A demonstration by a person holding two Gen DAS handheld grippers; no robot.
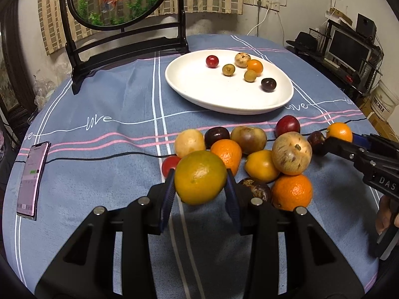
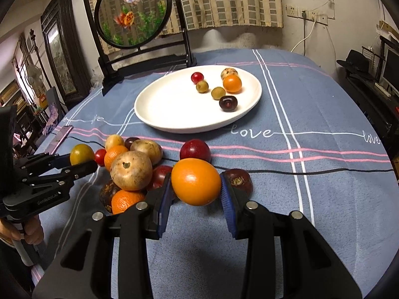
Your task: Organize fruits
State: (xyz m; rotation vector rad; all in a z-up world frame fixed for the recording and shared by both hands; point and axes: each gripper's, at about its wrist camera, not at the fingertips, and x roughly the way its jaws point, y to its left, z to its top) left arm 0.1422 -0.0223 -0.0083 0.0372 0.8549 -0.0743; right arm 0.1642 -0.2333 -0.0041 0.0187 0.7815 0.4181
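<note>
My left gripper (image 1: 200,183) is shut on a yellow-green citrus (image 1: 200,177), held just above the blue cloth at the near edge of a fruit pile (image 1: 251,154). To the right, my right gripper (image 1: 336,138) is shut on a small orange fruit (image 1: 339,132). In the right wrist view that orange fruit (image 2: 196,181) fills the right gripper (image 2: 196,189), and the left gripper (image 2: 79,160) holds the citrus (image 2: 82,154) at the far left. Beyond the pile, a white plate (image 1: 194,82) carries several small fruits.
A phone (image 1: 31,179) lies on the cloth at the left, with a black cable (image 1: 99,158) running across the table. A round fish screen on a dark stand (image 1: 119,0) rises behind the plate. A person's hand (image 2: 15,231) grips the left tool.
</note>
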